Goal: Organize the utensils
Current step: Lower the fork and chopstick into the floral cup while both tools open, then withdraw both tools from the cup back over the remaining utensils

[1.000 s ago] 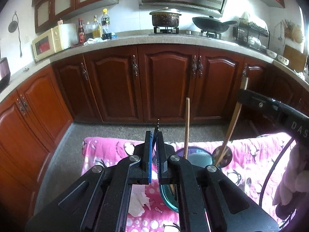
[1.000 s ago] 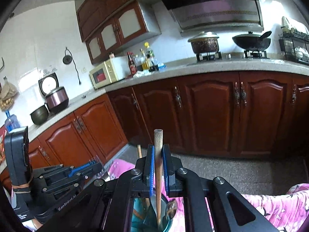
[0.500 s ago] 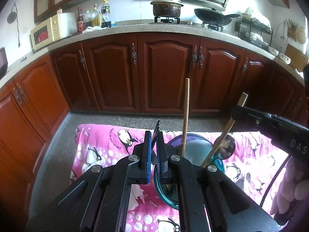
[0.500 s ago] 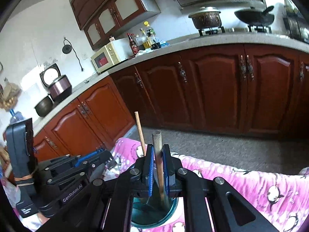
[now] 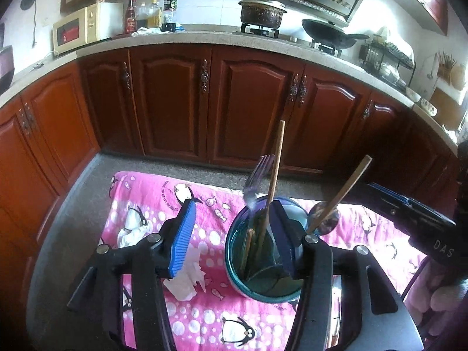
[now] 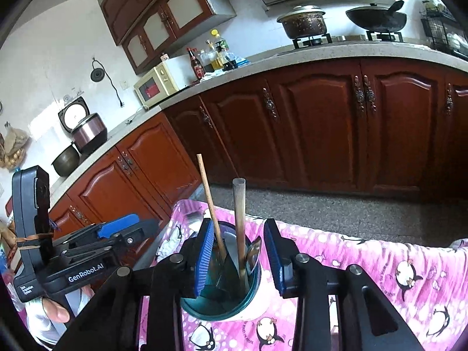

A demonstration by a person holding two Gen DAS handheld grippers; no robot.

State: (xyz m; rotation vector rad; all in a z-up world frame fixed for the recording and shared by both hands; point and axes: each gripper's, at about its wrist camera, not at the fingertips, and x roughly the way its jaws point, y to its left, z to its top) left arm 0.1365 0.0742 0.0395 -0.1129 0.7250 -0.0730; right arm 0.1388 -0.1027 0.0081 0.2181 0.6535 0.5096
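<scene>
Utensils — fork (image 5: 257,175), chopstick (image 5: 273,175), wooden-handled ladle (image 6: 240,228) — standing in teal cup (image 5: 234,263) on pink-clothed desk (image 5: 146,193). Could tip if bumped by a withdrawing pad. Left gripper (image 5: 231,234) jaws opening wide, holding nothing, fork beyond. Right gripper (image 6: 237,251) jaws opening, ladle handle between, untouched.

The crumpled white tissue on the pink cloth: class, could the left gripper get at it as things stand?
Probably yes. The left gripper has its jaws opening with nothing between them, and the tissue lies just under its left finger, uncovered. The blue cup stands beside it, not in the way.
</scene>
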